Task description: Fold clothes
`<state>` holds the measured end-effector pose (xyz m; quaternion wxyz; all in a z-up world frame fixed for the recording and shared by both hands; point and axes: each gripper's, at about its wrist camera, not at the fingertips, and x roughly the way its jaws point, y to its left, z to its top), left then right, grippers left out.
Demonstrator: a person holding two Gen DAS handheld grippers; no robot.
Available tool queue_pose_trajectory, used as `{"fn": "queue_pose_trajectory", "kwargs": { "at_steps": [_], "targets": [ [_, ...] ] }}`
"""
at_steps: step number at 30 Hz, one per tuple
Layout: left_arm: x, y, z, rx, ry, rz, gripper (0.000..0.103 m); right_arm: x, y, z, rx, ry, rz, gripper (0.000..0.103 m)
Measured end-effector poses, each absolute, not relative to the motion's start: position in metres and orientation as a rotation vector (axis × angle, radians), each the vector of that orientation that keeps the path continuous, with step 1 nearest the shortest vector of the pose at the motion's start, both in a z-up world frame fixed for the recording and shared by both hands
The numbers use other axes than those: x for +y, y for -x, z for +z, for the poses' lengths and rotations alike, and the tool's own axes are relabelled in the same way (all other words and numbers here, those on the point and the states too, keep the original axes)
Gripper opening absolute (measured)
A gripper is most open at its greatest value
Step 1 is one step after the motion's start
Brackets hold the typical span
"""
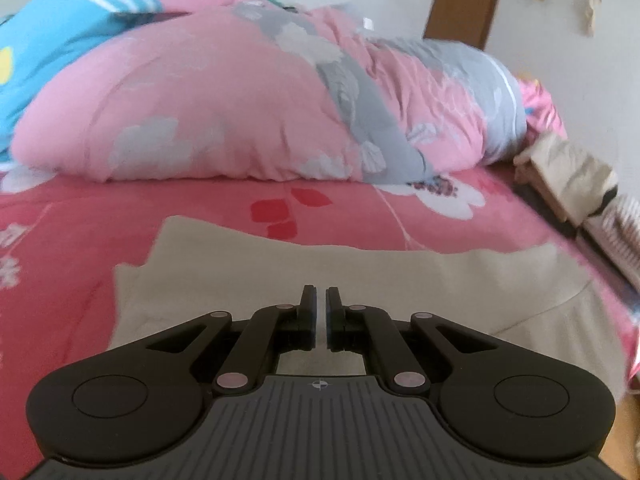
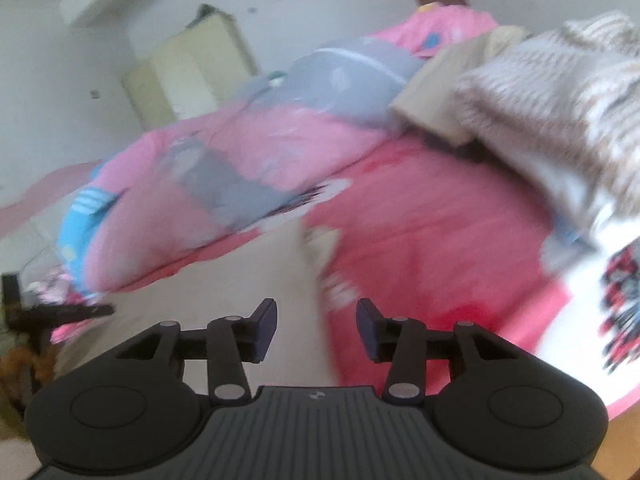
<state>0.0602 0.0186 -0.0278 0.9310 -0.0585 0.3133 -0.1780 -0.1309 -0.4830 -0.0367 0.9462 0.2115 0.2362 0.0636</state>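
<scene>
Beige garment (image 1: 360, 276) lies flat on the bed's red floral sheet (image 1: 80, 216), near the front edge, right under me. My left gripper (image 1: 321, 300) sits over it, jaws drawn almost together with only a thin slit; whether cloth is caught there I cannot tell. My right gripper (image 2: 316, 320) is spread wide above the garment's edge, nothing between its jaws. Beyond, a pink and grey quilt (image 1: 224, 96) is heaped across the bed; folded clothes (image 2: 560, 92) are piled by the right edge.
</scene>
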Motion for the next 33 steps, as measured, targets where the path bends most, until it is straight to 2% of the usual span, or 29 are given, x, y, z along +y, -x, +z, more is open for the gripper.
{"fn": "queue_pose_trajectory", "kwargs": {
  "at_steps": [4,12,17,22,24,25,27,29,31,33],
  "targets": [
    [0.048,-0.026,-0.021,0.654,0.147,-0.309,0.003,-0.445,0.141,-0.042,0.439,-0.318,0.274,0.043],
    [0.132,0.028,-0.034,0.711,0.350,-0.160,0.003,-0.412,0.116,-0.081,0.543,-0.109,0.238,0.037],
    [0.159,0.041,-0.052,0.740,0.527,-0.242,0.004,-0.398,0.125,-0.048,0.495,-0.062,0.218,0.035],
    [0.165,0.042,-0.079,0.791,0.649,-0.304,0.006,-0.385,0.103,-0.062,0.560,-0.061,0.195,0.036],
    [0.166,0.042,-0.088,0.803,0.685,-0.323,0.010,-0.385,0.099,-0.070,0.567,-0.052,0.181,0.036],
    [0.167,0.043,-0.092,0.809,0.704,-0.332,0.016,-0.386,0.100,-0.071,0.564,-0.061,0.179,0.036],
    [0.169,0.042,-0.101,0.801,0.768,-0.358,0.030,-0.387,0.098,-0.069,0.587,-0.071,0.170,0.036],
    [0.170,0.037,-0.109,0.787,0.856,-0.379,0.053,-0.386,0.097,-0.068,0.604,-0.063,0.163,0.036],
    [0.170,0.030,-0.113,0.755,0.938,-0.390,0.060,-0.384,0.095,-0.067,0.617,-0.051,0.158,0.037],
    [0.167,0.024,-0.110,0.717,0.940,-0.377,0.055,-0.382,0.094,-0.066,0.629,-0.047,0.149,0.037]
  ]
}}
